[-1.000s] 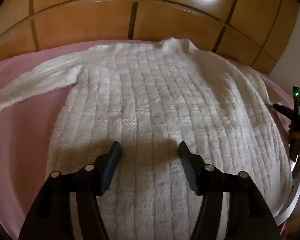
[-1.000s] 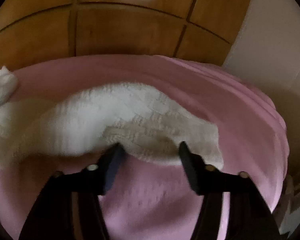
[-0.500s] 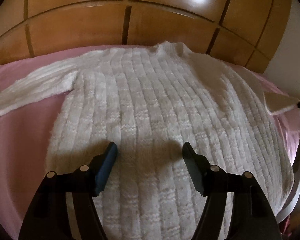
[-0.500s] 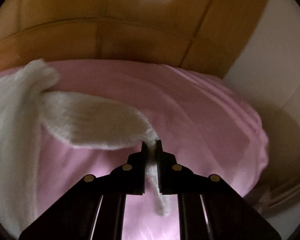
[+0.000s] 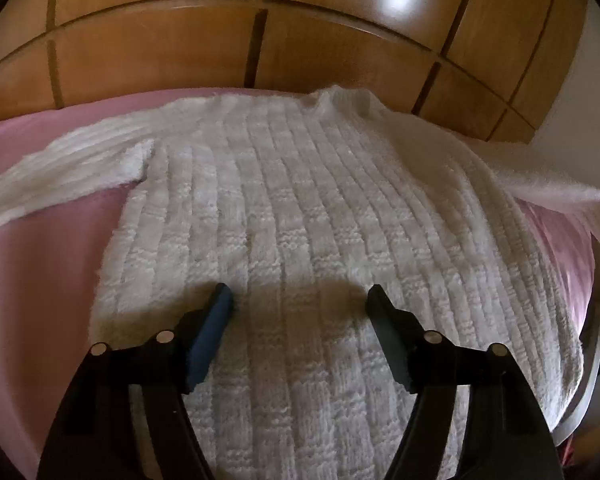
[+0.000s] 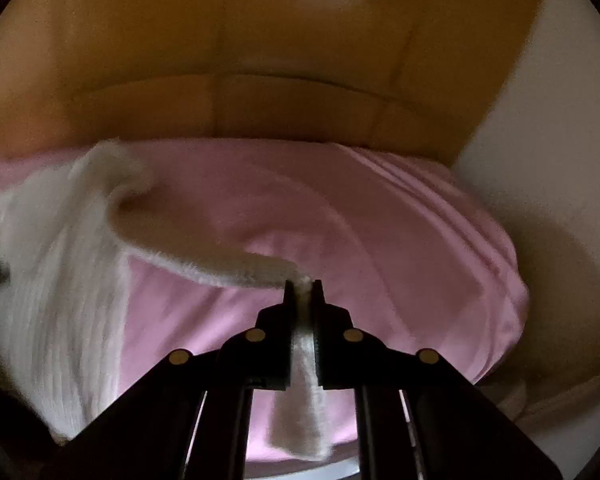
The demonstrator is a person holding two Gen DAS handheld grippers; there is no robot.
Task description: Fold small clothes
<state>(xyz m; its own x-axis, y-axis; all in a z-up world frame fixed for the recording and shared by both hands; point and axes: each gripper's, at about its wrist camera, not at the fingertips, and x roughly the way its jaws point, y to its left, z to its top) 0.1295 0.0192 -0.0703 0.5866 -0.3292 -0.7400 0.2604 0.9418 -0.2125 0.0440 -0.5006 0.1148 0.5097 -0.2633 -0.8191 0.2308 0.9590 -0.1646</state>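
Wooden wardrobe panels (image 5: 160,60) behind a pink-sheeted bed (image 5: 40,260). Right claw (image 6: 301,286) clamped on the sleeve (image 6: 220,258) of a white knitted sweater (image 5: 300,220), raised off the sheet. Left claw (image 5: 300,298) opening, empty, poised above the sweater's body, spread flat across the bed.

Fuzzy knit, smooth sheet, shiny wood

The white sweater (image 5: 300,216) is chunky ribbed knit, fluffy and matt, with a rough, hairy nap along its edges. It's lying on my bed's pink sheet (image 5: 40,264), a smooth thin cloth with soft creases and a faint sheen. The wardrobe (image 5: 180,48) behind is glossy varnished wood that throws back the light. My left tongs (image 5: 300,300) are matt black plastic with a blue rubbery-looking pad and small metal-looking pins; my right tongs (image 6: 302,285) look like the same black plastic.
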